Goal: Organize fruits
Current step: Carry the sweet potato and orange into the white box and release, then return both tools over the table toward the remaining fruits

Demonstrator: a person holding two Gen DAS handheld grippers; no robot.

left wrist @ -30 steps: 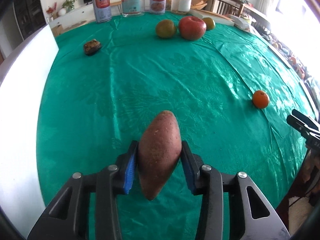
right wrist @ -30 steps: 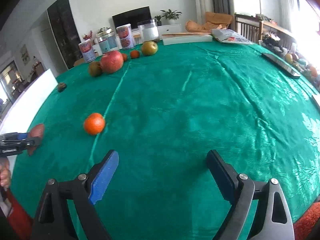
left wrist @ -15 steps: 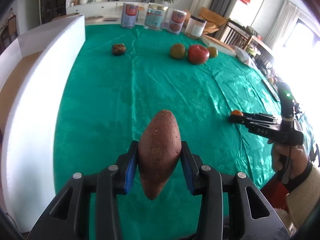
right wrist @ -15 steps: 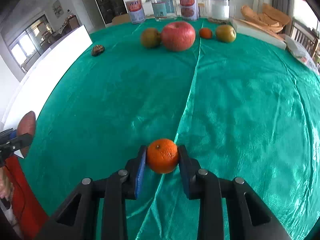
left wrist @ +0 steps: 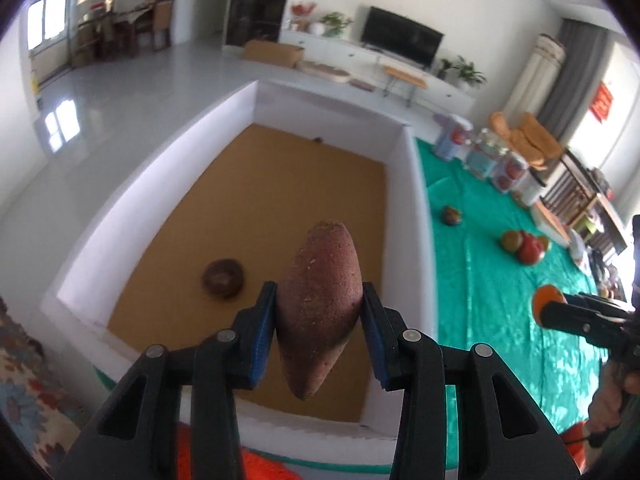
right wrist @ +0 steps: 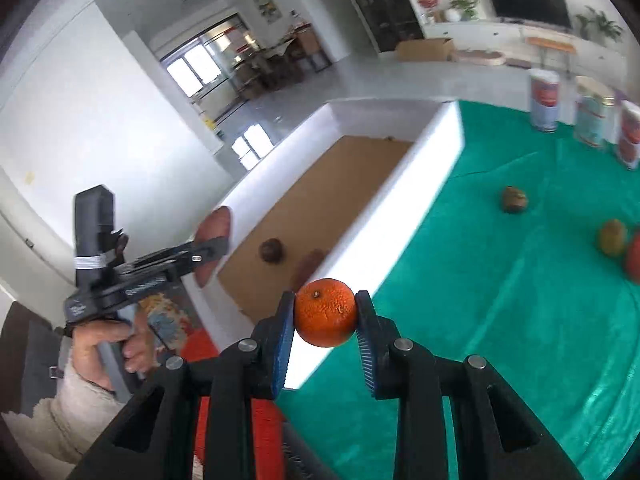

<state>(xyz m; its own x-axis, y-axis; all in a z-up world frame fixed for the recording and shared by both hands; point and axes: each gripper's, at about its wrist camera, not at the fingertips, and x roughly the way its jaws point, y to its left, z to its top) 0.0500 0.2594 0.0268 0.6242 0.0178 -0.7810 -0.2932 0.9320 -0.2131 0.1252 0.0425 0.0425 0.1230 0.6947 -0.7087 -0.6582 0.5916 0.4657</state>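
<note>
1 box: white walls, brown floor, holding 1 dark round fruit
Left gripper: clamps sweet potato above box
Right gripper: clamps orange beside box, over green desk

Mostly bare box floor below

red fruit cut off at right edge | brown item half hidden behind box wall | tin labels blurred

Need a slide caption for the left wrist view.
Left gripper holds a sweet potato above the white box.
</note>
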